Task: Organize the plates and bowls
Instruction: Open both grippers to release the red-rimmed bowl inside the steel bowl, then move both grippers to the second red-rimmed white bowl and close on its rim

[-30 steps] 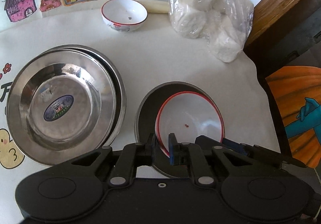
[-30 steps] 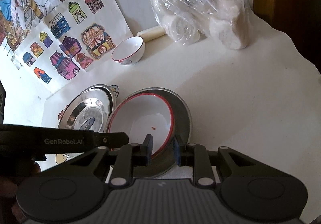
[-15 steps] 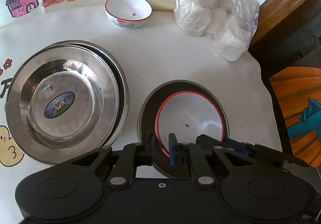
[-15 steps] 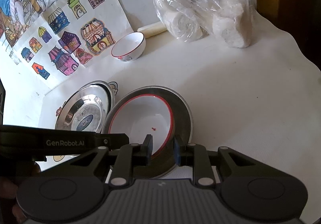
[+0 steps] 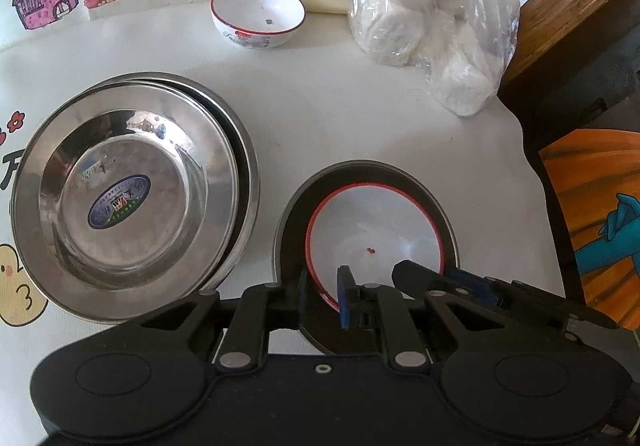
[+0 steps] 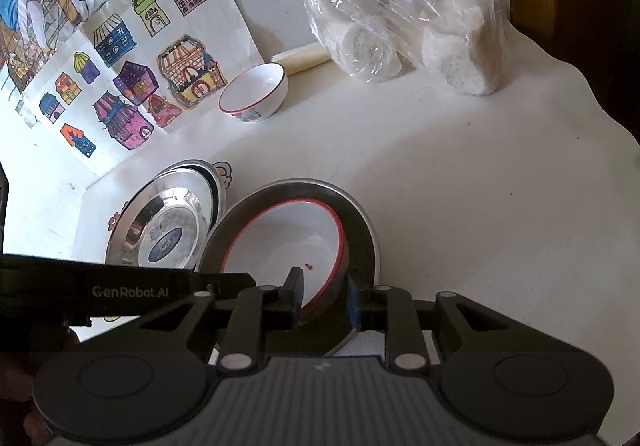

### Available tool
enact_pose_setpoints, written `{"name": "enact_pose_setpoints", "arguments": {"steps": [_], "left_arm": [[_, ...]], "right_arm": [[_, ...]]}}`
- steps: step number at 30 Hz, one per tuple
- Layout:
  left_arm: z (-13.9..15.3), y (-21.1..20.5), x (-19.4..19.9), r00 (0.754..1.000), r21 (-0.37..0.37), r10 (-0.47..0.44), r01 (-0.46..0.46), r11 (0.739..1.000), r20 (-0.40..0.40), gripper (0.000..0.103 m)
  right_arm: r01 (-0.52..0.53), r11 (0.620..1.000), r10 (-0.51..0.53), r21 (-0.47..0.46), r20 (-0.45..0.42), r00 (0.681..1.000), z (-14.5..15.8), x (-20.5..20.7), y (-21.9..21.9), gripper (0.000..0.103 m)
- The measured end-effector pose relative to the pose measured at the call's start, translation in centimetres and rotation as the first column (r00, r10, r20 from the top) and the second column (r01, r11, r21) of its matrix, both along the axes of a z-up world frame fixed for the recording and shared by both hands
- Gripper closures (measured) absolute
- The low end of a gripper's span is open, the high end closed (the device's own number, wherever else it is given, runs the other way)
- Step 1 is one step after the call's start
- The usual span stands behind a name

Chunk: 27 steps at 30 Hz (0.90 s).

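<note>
White cloth-covered table (image 5: 360,118) with children's house drawings (image 6: 132,86) at the far side and a clear plastic bag of white rolls (image 5: 424,26) near the wooden edge. Left gripper (image 5: 322,296) is clamped on the near rim of the red-rimmed white bowl (image 5: 376,230), one pad inside, one outside. Right gripper (image 6: 322,300) also straddles that side, its jaws closed across the bowl rim and the rim of the dark round metal plate (image 6: 360,214) the bowl sits in. Stacked shiny steel plates (image 5: 132,182) lie just beside to the left; a second small red-rimmed white bowl (image 5: 258,14) sits well apart at the back. Step looks like separating bowl from plate: hold the plate firm, lift the bowl straight up, keep it level, avoid dragging the rim against metal, then nest it with the far bowl.
</note>
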<state>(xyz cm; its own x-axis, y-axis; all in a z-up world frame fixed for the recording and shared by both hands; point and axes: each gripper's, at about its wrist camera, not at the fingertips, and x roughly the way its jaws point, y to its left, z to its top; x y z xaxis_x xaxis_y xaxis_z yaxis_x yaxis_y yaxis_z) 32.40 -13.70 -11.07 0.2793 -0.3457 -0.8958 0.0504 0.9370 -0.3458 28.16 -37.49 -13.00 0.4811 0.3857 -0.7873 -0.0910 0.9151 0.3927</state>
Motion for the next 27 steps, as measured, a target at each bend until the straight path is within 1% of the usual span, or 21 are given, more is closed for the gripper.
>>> {"name": "enact_pose_setpoints", "arguments": {"steps": [2,5,7,10,14,15,16,17,18,19,20,21,22,23,25,26,27], "left_arm": [[0.1,0.0,0.0,1.000,0.002,0.002,-0.002,1.000,0.002,0.087],[0.4,-0.1,0.0,1.000,0.002,0.004,-0.004,1.000,0.005,0.081],[0.8,0.0,-0.1,1.000,-0.001,0.005,-0.005,1.000,0.014,0.075],[1.4,0.2,-0.1,0.999,-0.003,0.011,-0.011,1.000,0.031,0.073],[2.1,0.7,-0.4,0.999,-0.019,0.026,-0.026,0.999,0.047,0.067],[2.3,0.8,-0.5,0.998,-0.021,0.030,-0.029,0.999,0.052,0.063],[2.6,0.9,-0.6,0.998,-0.023,0.035,-0.033,0.999,0.058,0.055],[2.9,1.0,-0.8,0.997,-0.022,0.039,-0.038,0.999,0.065,0.051],[3.2,1.1,-0.9,0.996,-0.024,0.043,-0.042,0.999,0.075,0.044],[3.5,1.3,-1.1,0.995,-0.026,0.046,-0.044,0.999,0.083,0.038],[3.7,1.4,-1.2,0.995,-0.030,0.049,-0.046,0.998,0.090,0.035],[4.0,1.6,-1.3,0.994,-0.040,0.052,-0.049,0.998,0.096,0.029],[4.2,1.8,-1.4,0.993,-0.051,0.058,-0.053,0.997,0.101,0.022],[4.4,2.2,-1.5,0.992,-0.062,0.068,-0.061,0.996,0.106,0.019],[4.8,2.7,-1.7,0.990,-0.069,0.088,-0.080,0.994,0.112,0.016],[5.0,3.0,-1.8,0.989,-0.070,0.097,-0.090,0.994,0.111,0.015],[5.1,3.4,-1.8,0.988,-0.069,0.108,-0.101,0.993,0.110,0.010]], "right_arm": [[0.000,1.000,0.000,-0.005,0.001,1.000,0.0,-0.1,0.1,0.077],[0.001,1.000,-0.001,-0.009,0.006,1.000,0.2,-0.2,0.0,0.077],[0.001,1.000,-0.001,-0.009,0.012,1.000,0.4,-0.3,0.0,0.075],[0.006,1.000,-0.006,-0.008,0.025,1.000,0.7,-0.4,-0.3,0.070],[0.010,1.000,-0.010,-0.008,0.054,0.998,1.5,-0.9,-0.6,0.060],[0.012,1.000,-0.012,-0.010,0.060,0.998,1.7,-1.0,-0.7,0.059],[0.015,1.000,-0.014,-0.012,0.067,0.998,1.9,-1.2,-0.8,0.056],[0.019,1.000,-0.018,-0.012,0.074,0.997,2.2,-1.4,-1.0,0.052],[0.023,1.000,-0.022,-0.013,0.079,0.997,2.5,-1.6,-1.1,0.049],[0.028,0.999,-0.027,-0.015,0.083,0.996,2.7,-1.7,-1.3,0.041],[0.038,0.999,-0.037,-0.015,0.086,0.996,3.0,-1.9,-1.5,0.030],[0.049,0.999,-0.047,-0.017,0.088,0.995,3.3,-2.1,-1.7,0.024],[0.058,0.998,-0.056,-0.020,0.090,0.994,3.6,-2.3,-1.9,0.014],[0.071,0.997,-0.068,-0.025,0.094,0.993,3.9,-2.5,-2.1,0.008],[0.097,0.995,-0.093,-0.034,0.099,0.991,4.3,-2.8,-2.5,0.002],[0.109,0.993,-0.104,-0.038,0.102,0.989,4.6,-2.9,-2.9,0.000],[0.119,0.992,-0.114,-0.041,0.104,0.988,4.8,-2.9,-3.1,0.000]]}}
